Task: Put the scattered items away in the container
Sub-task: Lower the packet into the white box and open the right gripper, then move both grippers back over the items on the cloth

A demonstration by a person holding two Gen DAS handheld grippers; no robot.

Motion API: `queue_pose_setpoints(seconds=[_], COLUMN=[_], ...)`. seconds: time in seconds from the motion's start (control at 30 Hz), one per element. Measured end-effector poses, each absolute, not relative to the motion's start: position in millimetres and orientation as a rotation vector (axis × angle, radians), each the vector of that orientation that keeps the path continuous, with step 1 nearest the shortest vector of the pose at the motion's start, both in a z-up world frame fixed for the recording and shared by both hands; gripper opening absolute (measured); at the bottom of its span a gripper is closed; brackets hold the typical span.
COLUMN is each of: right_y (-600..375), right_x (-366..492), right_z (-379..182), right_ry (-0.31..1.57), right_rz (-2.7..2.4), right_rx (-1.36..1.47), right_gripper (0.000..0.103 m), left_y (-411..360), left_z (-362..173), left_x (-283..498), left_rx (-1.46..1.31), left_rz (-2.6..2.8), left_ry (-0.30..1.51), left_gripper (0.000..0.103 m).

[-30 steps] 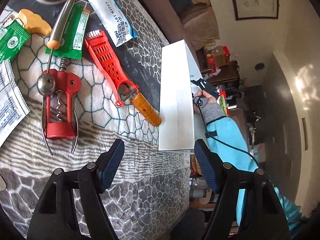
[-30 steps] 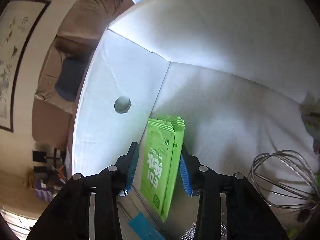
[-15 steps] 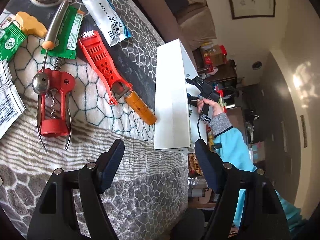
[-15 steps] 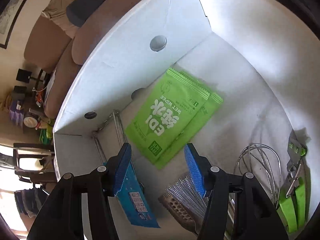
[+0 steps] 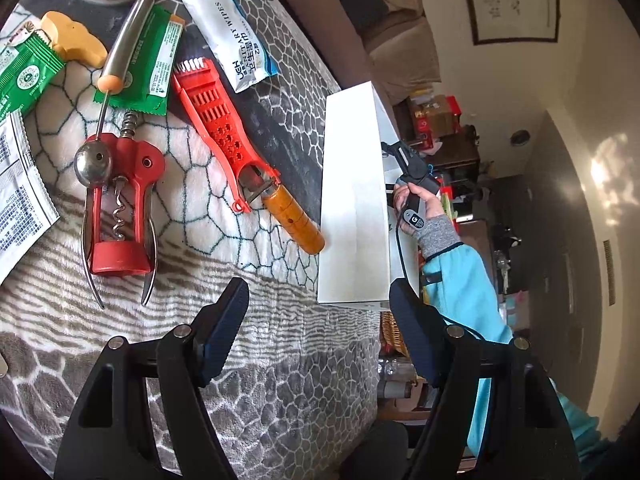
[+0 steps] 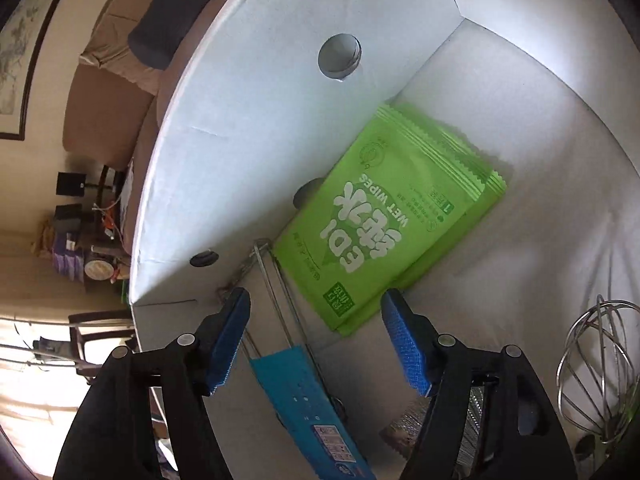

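Wipes pack (image 6: 394, 216) released, right hand-held gripper (image 6: 316, 336) opening

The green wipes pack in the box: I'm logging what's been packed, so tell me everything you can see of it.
The green wipes pack is a flat, glossy foil-like sachet with crimped ends and white "WET WIPES" lettering. It lies flat on the floor of the white box, in its corner, on a second like pack. Nothing grips it.
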State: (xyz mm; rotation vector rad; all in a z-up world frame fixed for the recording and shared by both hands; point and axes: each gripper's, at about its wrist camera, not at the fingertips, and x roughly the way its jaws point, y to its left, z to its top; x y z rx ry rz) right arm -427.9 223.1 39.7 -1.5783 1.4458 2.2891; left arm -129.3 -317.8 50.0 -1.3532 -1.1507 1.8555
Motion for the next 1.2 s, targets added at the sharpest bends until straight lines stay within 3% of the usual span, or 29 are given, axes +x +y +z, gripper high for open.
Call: queue_pose_setpoints(seconds=[0.2, 0.53, 0.67, 0.87, 1.03, 1.2], right_y=[222, 134, 70, -68, -153, -188], right_x=[-430, -346, -286, -228, -198, -177], right_z=[42, 146, 172, 162, 126, 100], right_ry=[1.44, 0.828, 0.684, 0.378, 0.341, 0.483], right_rz=[2.286, 2.891, 3.092, 3.258, 3.257, 3.187], right_rx=[-1.559, -1.558, -1.589, -1.812, -2.04, -2.162], right_gripper=[0.071, 0.072, 0.072, 0.074, 0.074, 0.074], left_y=[-318, -409, -446, -474, -483, -481], left_z=[51, 73, 83, 88, 49, 15], left_x=[-130, -128, -121, -114, -111, -114], left_rx=[-1.355, -1.231, -1.211, -1.391, -1.553, -1.71], left_rz=[1.866, 2.117, 2.242, 2.534, 2.509, 2.534], left_ry=[-1.137, -1.336, -1.393, -1.181, -1.167, -1.009], left_gripper=[0.07, 0.07, 0.074, 0.08, 0.081, 0.081])
